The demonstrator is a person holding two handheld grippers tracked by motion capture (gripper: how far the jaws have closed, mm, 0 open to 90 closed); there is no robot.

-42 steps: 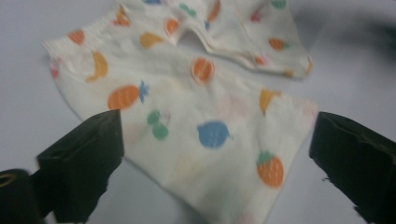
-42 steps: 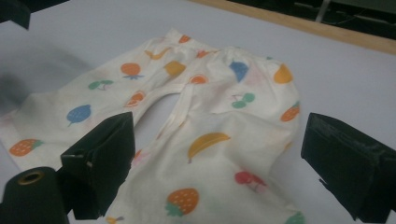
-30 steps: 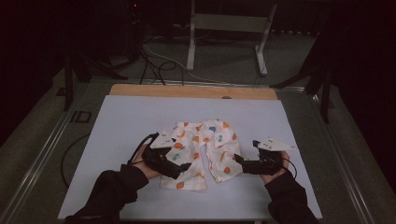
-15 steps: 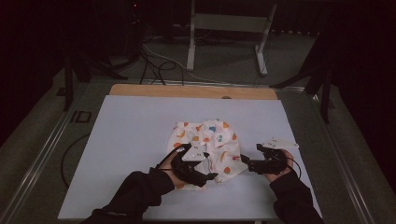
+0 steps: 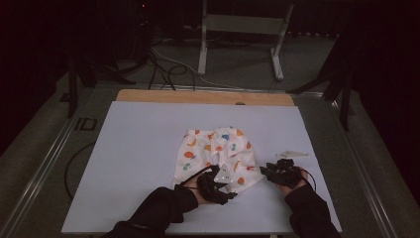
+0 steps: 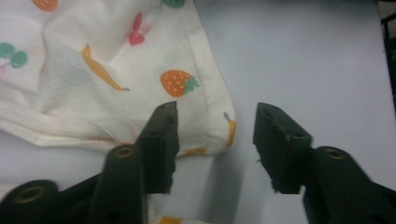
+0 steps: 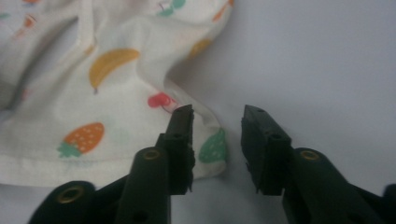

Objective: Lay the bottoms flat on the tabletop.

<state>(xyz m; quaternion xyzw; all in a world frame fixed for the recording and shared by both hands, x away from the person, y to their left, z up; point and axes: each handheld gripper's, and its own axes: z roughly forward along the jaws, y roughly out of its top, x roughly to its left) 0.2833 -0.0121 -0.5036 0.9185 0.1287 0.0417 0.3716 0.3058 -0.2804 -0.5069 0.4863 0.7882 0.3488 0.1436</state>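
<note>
High view: the shorts (image 5: pixel 218 156) lie mid-tabletop (image 5: pixel 133 148), both grippers at their near hem. Left gripper (image 6: pixel 215 135) view: jaws apart, just closing, a hem corner between them. Right gripper (image 7: pixel 215 140) view: likewise, astride another corner

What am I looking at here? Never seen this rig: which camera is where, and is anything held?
No robot: a person holds hand-held tongs, the left tongs and right tongs. The high view looks down on the white table. The two close-ups come from cameras riding on each pair of tongs, looking along their black jaws. On the table lie fruit-print shorts. Both pairs of jaws have just been closing, each around a near corner of the shorts, but gaps remain, so nothing is gripped yet.
</note>
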